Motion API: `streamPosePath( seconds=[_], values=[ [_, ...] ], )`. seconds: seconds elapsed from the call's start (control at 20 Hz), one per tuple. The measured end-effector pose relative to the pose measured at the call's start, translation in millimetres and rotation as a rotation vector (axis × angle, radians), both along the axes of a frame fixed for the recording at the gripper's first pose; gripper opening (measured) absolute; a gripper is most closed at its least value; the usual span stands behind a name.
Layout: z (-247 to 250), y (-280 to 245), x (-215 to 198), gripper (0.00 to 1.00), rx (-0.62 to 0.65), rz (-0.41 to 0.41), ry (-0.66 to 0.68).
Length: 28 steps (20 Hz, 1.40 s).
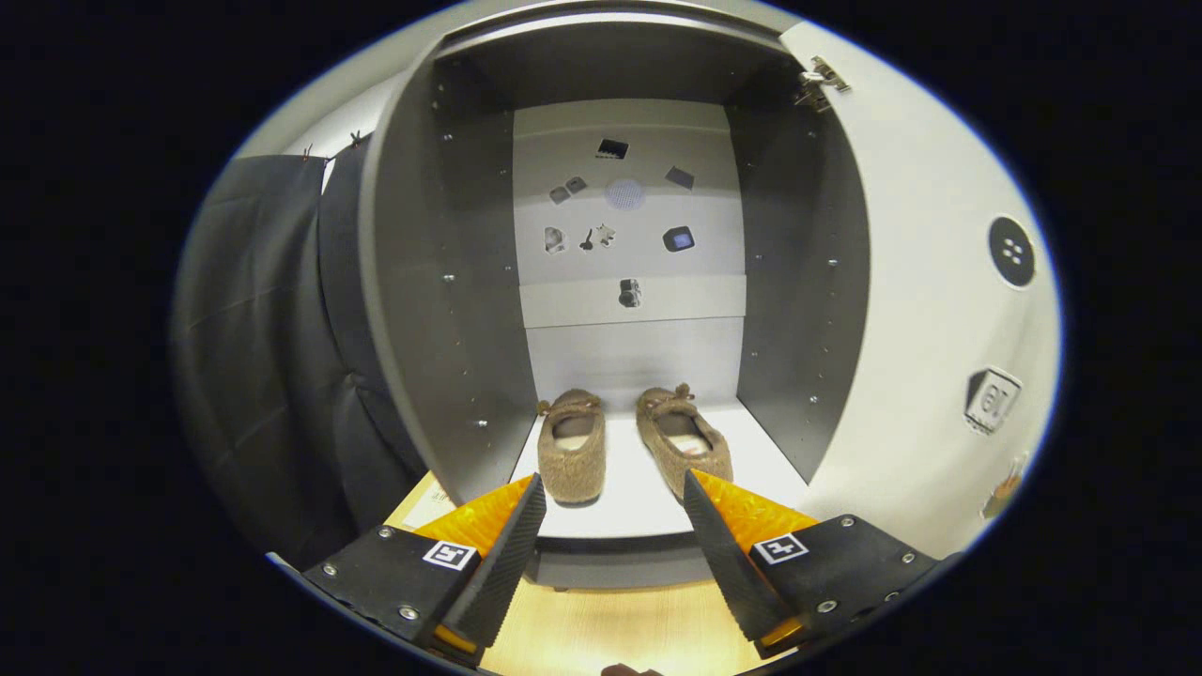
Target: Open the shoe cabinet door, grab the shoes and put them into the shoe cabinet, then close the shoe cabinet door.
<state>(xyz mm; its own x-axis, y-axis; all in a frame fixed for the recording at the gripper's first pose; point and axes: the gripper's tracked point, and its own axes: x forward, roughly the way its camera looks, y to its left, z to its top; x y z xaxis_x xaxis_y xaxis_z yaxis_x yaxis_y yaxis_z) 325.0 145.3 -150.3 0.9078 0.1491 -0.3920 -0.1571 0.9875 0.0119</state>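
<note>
1. My hand-held gripper [612, 488] has its two black ribbed fingers [507, 554] spread wide apart with nothing between them; I see them just in front of the shoe cabinet's [423, 310] bottom shelf [648, 512].
2. The shoes [634, 451], a brown fuzzy pair, sit side by side on that white bottom shelf inside the cabinet, toes pointing toward the back, with a small gap between them.
3. The left shoe [573, 455] lies just beyond my left fingertip; the right shoe [681, 446] has its heel just beyond, partly behind, my right fingertip. I can't tell whether that finger touches it.
4. The shoe cabinet door [930, 310] stands swung open to the right, its hinge [820, 83] visible at the top.
5. A light wooden desk [601, 629] surface shows under my fingers, in front of the cabinet.
</note>
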Motion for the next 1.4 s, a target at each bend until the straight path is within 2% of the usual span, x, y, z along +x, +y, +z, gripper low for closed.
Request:
streamPosePath(
  seconds=[0.2,0.45,0.65,0.8,1.1,1.4],
  values=[
    [7,-22,-44,0.92,-0.012,-0.009,-0.014],
    [31,-54,-116,0.92,0.003,0.073,-0.045],
    [51,-107,-182,0.92,0.013,0.111,-0.078],
    [56,-145,-217,0.92,0.042,0.131,-0.080],
    [62,-218,-250,0.92,0.073,0.086,-0.109],
    [74,-288,-229,0.92,0.099,0.029,-0.148]
  ],
)
